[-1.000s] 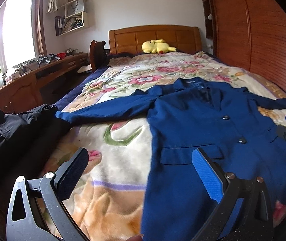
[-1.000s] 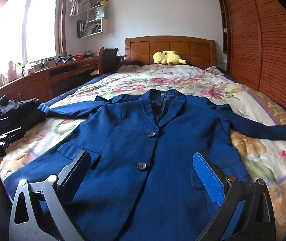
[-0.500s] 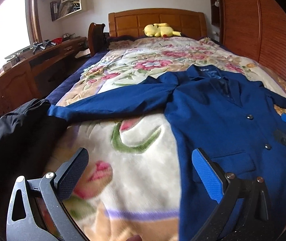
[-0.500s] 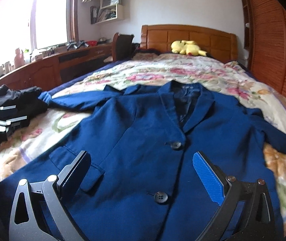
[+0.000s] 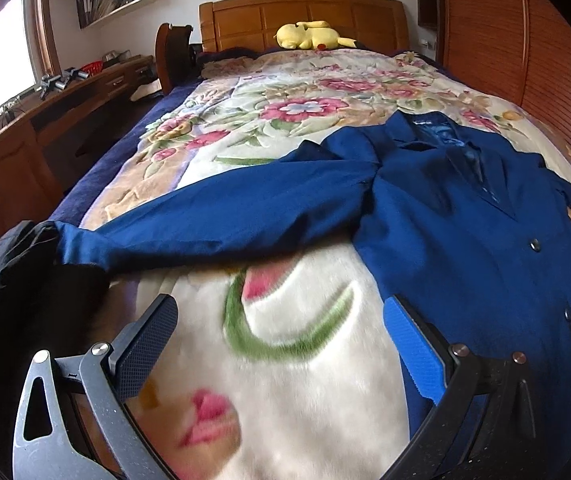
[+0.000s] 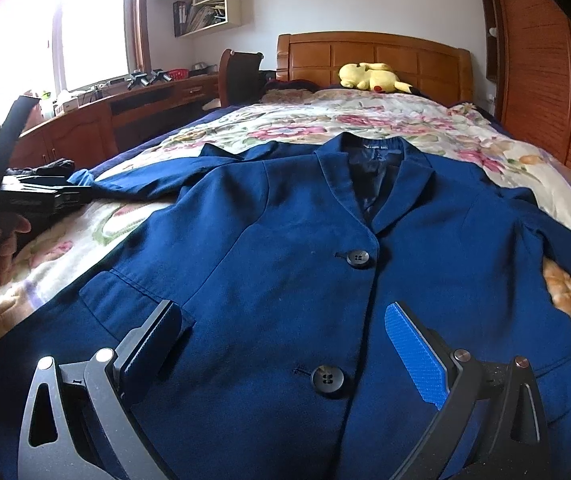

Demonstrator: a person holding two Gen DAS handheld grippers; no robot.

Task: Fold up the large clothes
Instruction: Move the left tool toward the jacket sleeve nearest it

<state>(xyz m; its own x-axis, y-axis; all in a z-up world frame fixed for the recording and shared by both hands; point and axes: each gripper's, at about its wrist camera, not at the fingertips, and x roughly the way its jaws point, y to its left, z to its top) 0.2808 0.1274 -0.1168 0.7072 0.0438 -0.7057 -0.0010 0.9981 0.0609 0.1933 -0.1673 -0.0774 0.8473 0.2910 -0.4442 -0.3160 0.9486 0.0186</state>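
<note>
A navy blue blazer (image 6: 285,248) lies face up and buttoned on the floral bedspread (image 5: 293,120), with both sleeves spread out. My left gripper (image 5: 281,340) is open above the bedspread, just short of the outstretched sleeve (image 5: 213,224) and left of the blazer's body (image 5: 477,232). My right gripper (image 6: 285,340) is open low over the blazer's front, with the lower button (image 6: 327,378) between its fingers and the pocket flap (image 6: 125,292) by the left finger. The left gripper (image 6: 25,196), held in a hand, also shows at the left edge of the right wrist view.
A black garment (image 5: 1,276) lies piled at the bed's left edge by the sleeve cuff. A yellow plush toy (image 5: 309,36) rests at the wooden headboard (image 5: 301,16). A wooden desk (image 5: 45,120) runs along the left; a wooden wardrobe (image 5: 525,40) stands on the right.
Both grippers have moved forward and lower over the bed. The left one swung left from over the blazer to the bedspread near the sleeve. The right one came closer to the buttons.
</note>
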